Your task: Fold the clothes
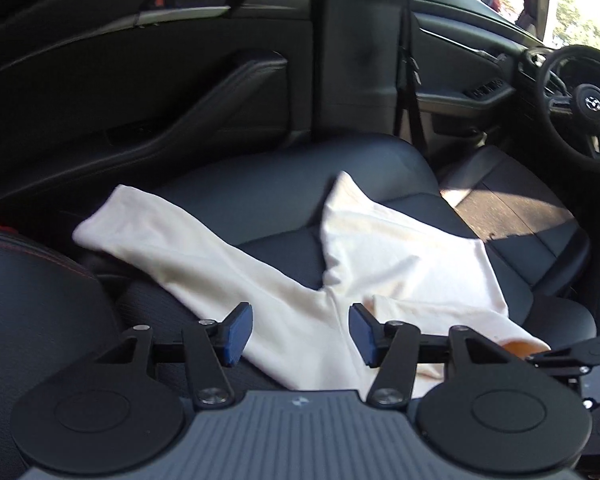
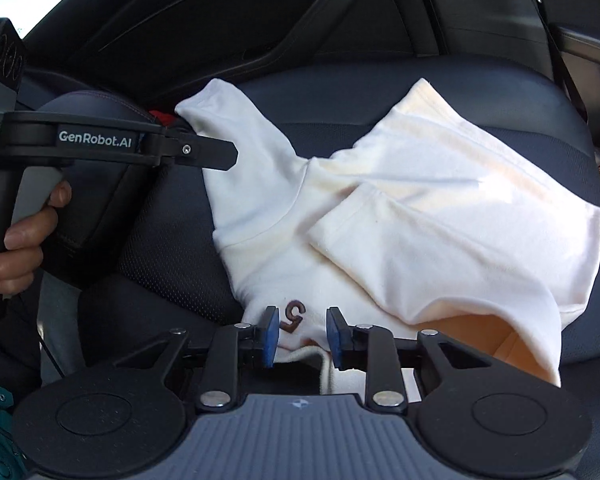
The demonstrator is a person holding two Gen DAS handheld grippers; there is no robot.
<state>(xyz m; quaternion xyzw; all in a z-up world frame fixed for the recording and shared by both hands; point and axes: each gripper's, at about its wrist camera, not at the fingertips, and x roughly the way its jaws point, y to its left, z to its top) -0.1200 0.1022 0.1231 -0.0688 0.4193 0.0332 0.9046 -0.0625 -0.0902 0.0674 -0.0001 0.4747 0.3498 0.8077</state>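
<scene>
White sweatshirt (image 2: 400,208) on a car seat (image 2: 172,248), partly folded, one sleeve (image 2: 236,152) still out; left tool (image 1: 300,330) and right tool (image 2: 302,334) open, empty.

"GenRobot.AI" on left claw (image 2: 224,156) arm, "5" on shirt (image 2: 380,208)

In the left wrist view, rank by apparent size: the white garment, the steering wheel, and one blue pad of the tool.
1. White garment, by far the largest.
2. Steering wheel, partly cut off at the frame edge.
3. Blue pad, smallest, though nearness to the camera enlarges it.
</scene>
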